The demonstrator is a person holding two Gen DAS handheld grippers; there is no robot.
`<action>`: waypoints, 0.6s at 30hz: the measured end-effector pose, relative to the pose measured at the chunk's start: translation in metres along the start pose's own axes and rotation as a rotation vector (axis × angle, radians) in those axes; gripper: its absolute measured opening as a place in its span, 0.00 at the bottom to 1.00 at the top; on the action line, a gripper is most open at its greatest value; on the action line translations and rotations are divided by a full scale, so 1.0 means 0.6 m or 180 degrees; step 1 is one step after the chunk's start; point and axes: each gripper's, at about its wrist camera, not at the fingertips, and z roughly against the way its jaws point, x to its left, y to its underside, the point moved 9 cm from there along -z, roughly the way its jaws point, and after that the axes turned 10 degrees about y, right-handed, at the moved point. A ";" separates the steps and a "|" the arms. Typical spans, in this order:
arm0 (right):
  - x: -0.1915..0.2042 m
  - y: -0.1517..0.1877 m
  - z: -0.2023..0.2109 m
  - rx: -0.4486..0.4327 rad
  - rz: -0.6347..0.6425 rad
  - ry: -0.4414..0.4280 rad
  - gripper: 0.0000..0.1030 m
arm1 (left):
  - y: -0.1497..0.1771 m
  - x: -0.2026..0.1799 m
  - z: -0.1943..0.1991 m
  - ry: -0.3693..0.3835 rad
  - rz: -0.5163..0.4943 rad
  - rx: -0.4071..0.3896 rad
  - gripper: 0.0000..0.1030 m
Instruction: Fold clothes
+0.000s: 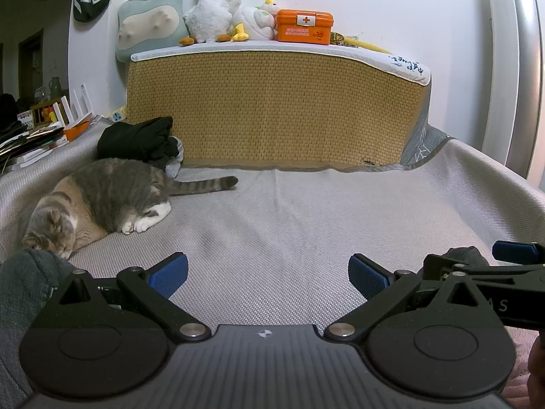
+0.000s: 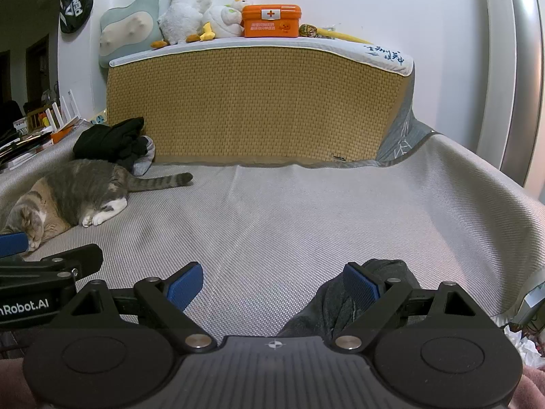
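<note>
Nearest, the left gripper [image 1: 268, 277] hovers low over the bed [image 1: 272, 225] with its fingers spread wide and nothing between them. The right gripper [image 2: 272, 284] hangs just beside it, likewise released and empty; its right finger stands in front of a dark grey garment [image 2: 344, 301] bunched at the near edge, and whether they touch I cannot tell. A second grey bunch [image 1: 20, 293] lies at the near left. Between them the bed shows bare weave.

Farther off on the left a cat [image 1: 102, 201] sleeps, and behind it a pile of black clothes [image 1: 139, 143] rests against the woven headboard [image 1: 272, 109], looking loosely heaped rather than neatly squared.

Judging from this, no garment is in hand. The scene fits either a pause before taking up a piece or one just after setting a piece down. Any spreading on the bed calls for keeping to the right, clear of the cat.
</note>
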 end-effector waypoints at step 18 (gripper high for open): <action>-0.009 -0.003 0.003 -0.0020 0.0000 0.0081 0.89 | 0.003 0.003 0.000 0.0022 0.0028 0.0005 1.00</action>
